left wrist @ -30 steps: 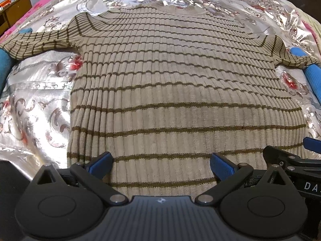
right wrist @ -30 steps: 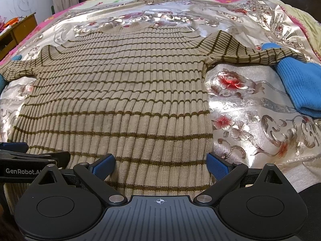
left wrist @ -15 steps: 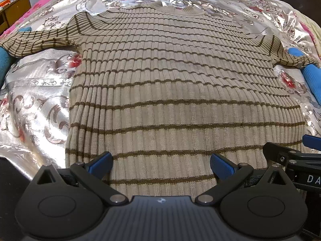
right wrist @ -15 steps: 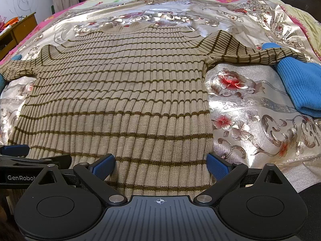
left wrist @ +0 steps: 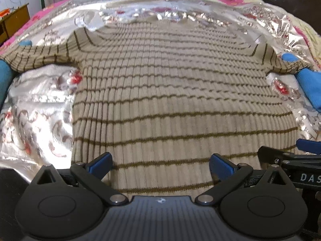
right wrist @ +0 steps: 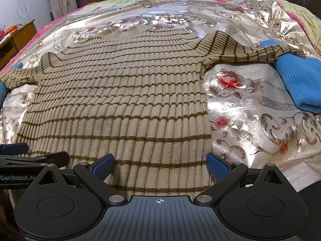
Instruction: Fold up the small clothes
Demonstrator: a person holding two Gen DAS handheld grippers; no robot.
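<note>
A beige ribbed sweater with thin brown stripes (left wrist: 170, 92) lies flat on the bed, neck away from me, sleeves spread to both sides. It also shows in the right wrist view (right wrist: 120, 92). My left gripper (left wrist: 160, 165) is open, its jaws wide apart over the hem at the sweater's left half. My right gripper (right wrist: 160, 165) is open over the hem at the sweater's right corner. Each gripper's side shows at the edge of the other's view. Neither holds anything.
The bed is covered by a shiny silver floral sheet (right wrist: 250, 108). A blue knit garment (right wrist: 299, 82) lies by the right sleeve end, and it also shows in the left wrist view (left wrist: 311, 88). Another blue piece (left wrist: 5, 78) sits at the left sleeve. A wooden desk (right wrist: 16, 38) stands far left.
Both grippers have tilted up and moved slightly, so more of the far bed and room shows. The left view is blurred by motion. The sweater has not moved.
</note>
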